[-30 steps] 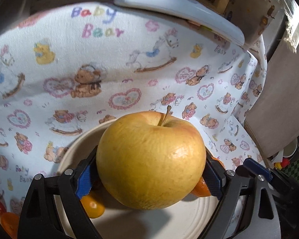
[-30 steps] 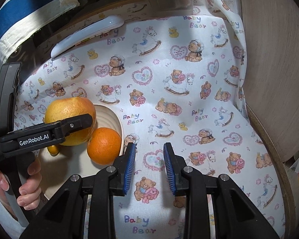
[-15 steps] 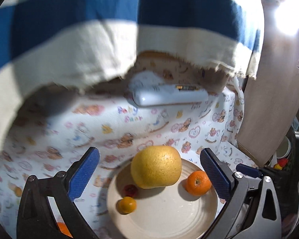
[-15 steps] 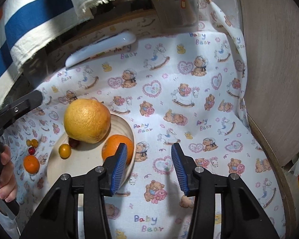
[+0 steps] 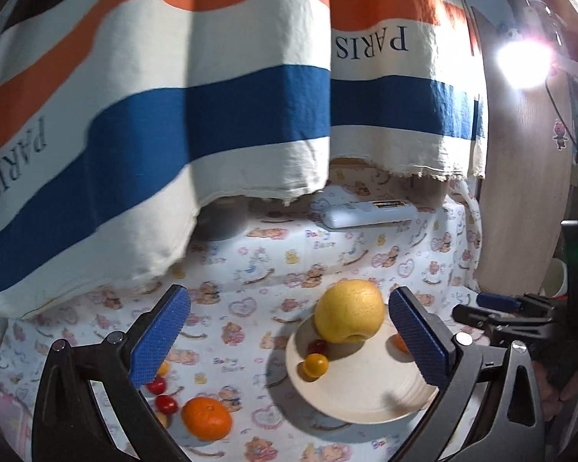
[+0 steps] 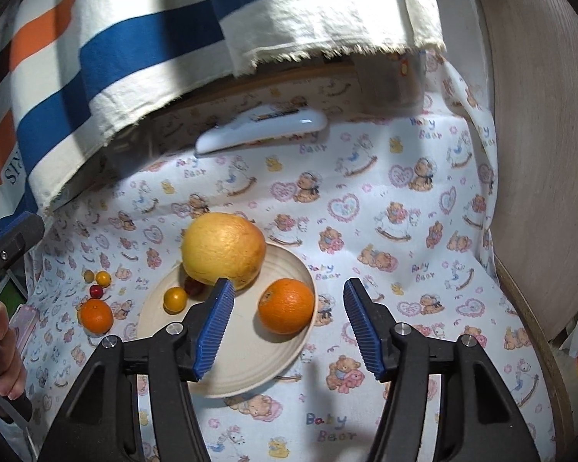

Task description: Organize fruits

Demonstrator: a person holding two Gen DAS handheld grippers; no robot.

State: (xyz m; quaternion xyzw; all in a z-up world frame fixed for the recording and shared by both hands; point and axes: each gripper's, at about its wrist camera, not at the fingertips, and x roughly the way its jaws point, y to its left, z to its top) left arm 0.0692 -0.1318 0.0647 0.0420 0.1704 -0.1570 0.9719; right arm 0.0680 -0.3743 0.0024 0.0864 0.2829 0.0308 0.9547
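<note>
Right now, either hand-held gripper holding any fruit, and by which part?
Nothing held. Left hand-held gripper is open and empty; right hand-held gripper is opening, with nothing gripped. The big yellow apple sits free on the plate.

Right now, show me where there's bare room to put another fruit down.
Free: the plate's near half, in front of the yellow apple and orange; also the cloth right of the plate. Crowded: cloth left of the plate, around the loose orange and cherry tomatoes.
</note>
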